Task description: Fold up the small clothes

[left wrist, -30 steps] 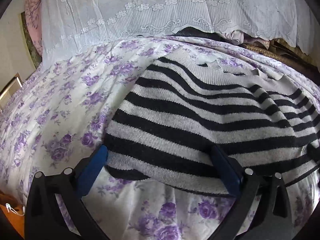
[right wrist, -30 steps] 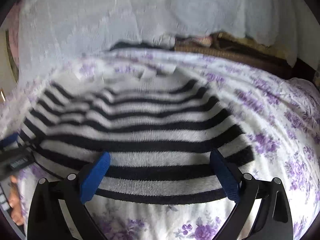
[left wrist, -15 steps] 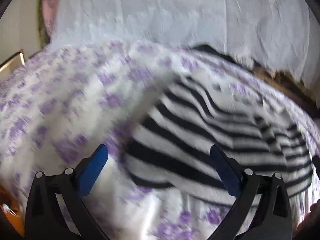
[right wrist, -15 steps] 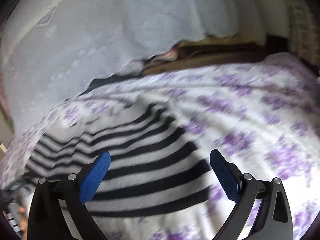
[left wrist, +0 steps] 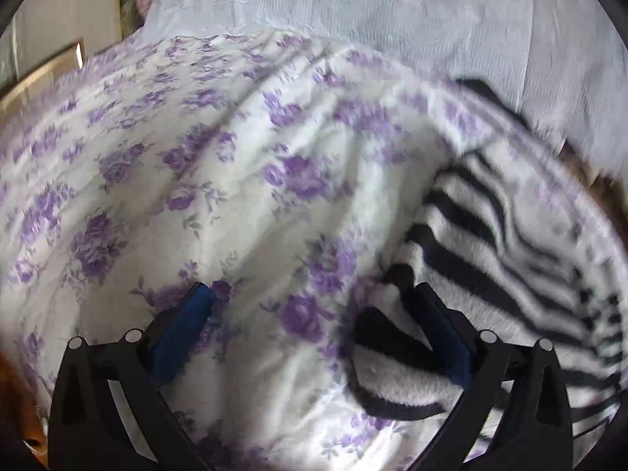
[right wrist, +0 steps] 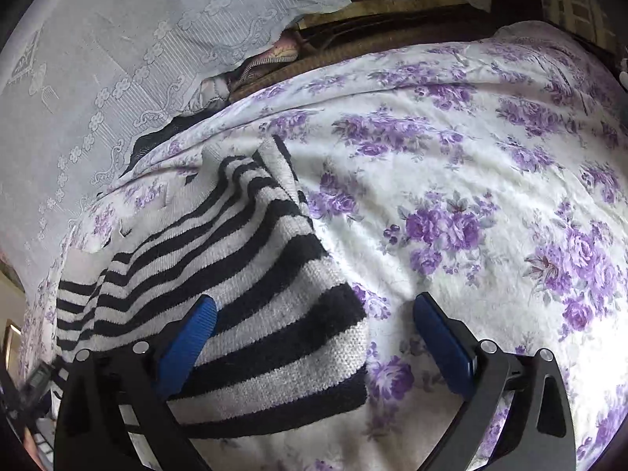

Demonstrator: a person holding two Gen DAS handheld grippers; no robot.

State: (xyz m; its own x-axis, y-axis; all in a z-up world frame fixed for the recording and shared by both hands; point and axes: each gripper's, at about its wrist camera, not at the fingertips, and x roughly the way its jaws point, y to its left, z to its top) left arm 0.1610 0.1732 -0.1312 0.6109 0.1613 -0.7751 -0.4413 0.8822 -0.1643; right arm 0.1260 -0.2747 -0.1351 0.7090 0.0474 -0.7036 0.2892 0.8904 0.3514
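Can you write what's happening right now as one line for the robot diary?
step: reaching for corners | sweater: flat on bedspread | left gripper: open, at its left corner | right gripper: open, at its right corner

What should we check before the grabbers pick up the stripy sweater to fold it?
1. Left gripper open and ready: ok, its jaws stand wide apart.
2. Right gripper open and ready: ok, wide apart too.
3. Both empty: ok, nothing is clamped in either one.
4. Stripy sweater lying spread on the flowery bedspread: ok, though its upper part is a bit rumpled.
5. Each gripper lined up on a bottom corner: ok, the left corner and the right corner each sit between the jaws.
6. Bedspread kept out of the pinch: cannot tell, it lies right under both corners.
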